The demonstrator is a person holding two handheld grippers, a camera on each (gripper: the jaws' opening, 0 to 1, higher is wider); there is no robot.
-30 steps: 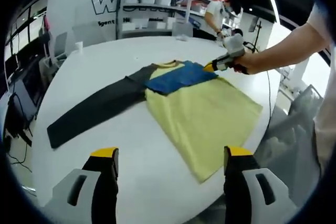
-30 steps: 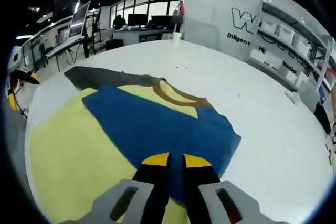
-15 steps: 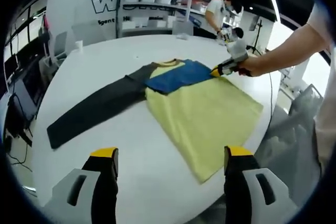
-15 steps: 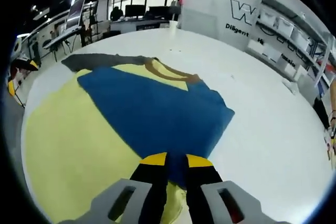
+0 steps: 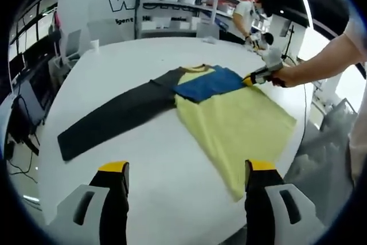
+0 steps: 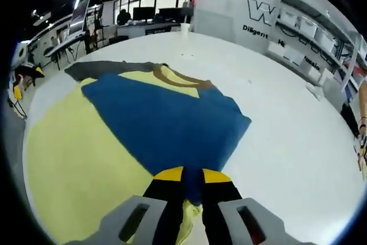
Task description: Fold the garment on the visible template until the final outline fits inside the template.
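The left gripper point(image 5: 180, 185) hangs released above the near edge of the white table point(image 5: 143, 164), apart from the shirt point(image 5: 229, 121). The shirt lies flat on this table, yellow body nearest, its dark sleeve point(image 5: 114, 116) stretched away from the body. The right gripper point(image 6: 184, 179) is clenched on the blue sleeve point(image 6: 166, 127), folded over the chest. I judge 1 sleeve fold is in hand; next, release it and fold the dark sleeve inward.

left gripper point(image 5: 182, 183): grey body, black fingers point(image 5: 116, 199), yellow tips | right gripper point(image 6: 185, 183): same | short white sleeve point(image 5: 356, 24)
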